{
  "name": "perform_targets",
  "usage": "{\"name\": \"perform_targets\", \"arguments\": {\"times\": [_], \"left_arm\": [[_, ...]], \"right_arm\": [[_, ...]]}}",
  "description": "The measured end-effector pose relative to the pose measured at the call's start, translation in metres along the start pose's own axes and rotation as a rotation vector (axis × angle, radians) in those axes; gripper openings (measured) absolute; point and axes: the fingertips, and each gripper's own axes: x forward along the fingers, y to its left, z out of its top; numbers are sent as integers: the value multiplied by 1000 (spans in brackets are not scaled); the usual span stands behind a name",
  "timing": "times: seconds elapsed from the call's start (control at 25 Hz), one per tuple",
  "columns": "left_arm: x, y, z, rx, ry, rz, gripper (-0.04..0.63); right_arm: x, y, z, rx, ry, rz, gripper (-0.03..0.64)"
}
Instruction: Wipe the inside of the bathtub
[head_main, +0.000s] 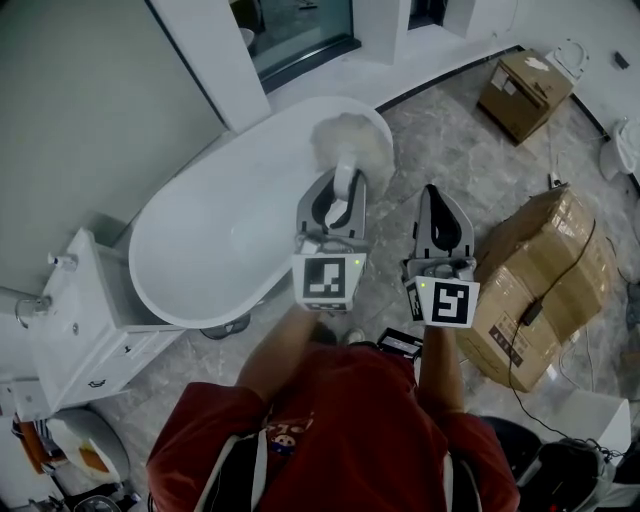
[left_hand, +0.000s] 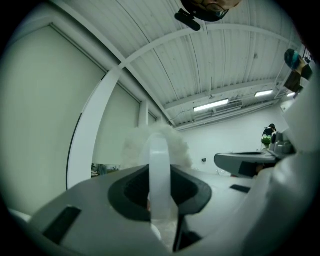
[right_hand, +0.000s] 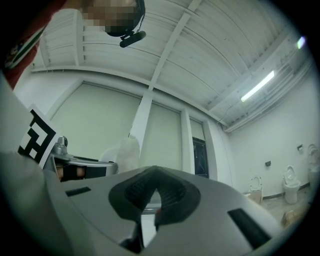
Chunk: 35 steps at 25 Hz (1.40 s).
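- The left gripper (head_main: 338, 195) is clenched on the white handle (left_hand: 160, 165) of a duster. The handle runs up between the jaws to a fluffy white head (head_main: 350, 143).
- In the left gripper view the gripper (left_hand: 161, 187) points upward: the head (left_hand: 155, 142) stands against a wall and a ribbed ceiling.
- From the head view the fluffy head shows over the end of the tub (head_main: 200, 250) nearer the grippers, across its rim. Whether it touches the tub I cannot tell.
- The tub is white and oval and lies slantwise on a grey marbled floor (head_main: 450, 140), left of both grippers. Its inside is bare.
- The right gripper (head_main: 437, 205) is held just beside the left one, over the floor and clear of the tub. Its jaws are pressed together with nothing between them — the right gripper view (right_hand: 154, 192) shows the tips meeting.
- That view also catches the left gripper's marker cube (right_hand: 37, 136) and the duster head (right_hand: 122, 152) off to the left.
- The person wears a red shirt (head_main: 330, 430) and stands at the tub's end.
- A white cabinet (head_main: 95, 320) sits against the tub's other end.
- Cardboard boxes (head_main: 540, 285) are stacked right of the right gripper, with a black cable (head_main: 570, 260) draped across them — another box (head_main: 525, 90) lies farther off.
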Motion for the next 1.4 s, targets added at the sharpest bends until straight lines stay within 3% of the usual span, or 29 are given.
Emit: {"name": "perform_targets", "arguments": {"times": [0.56, 1.04, 1.4], "left_arm": [[95, 11, -35, -11, 3, -7, 92], [224, 80, -55, -33, 3, 7, 92], [305, 132, -79, -63, 17, 37, 92]], "right_arm": [[78, -53, -50, -73, 42, -49, 11], [225, -88, -85, -65, 42, -43, 11], [325, -93, -117, -50, 55, 8, 11]]}}
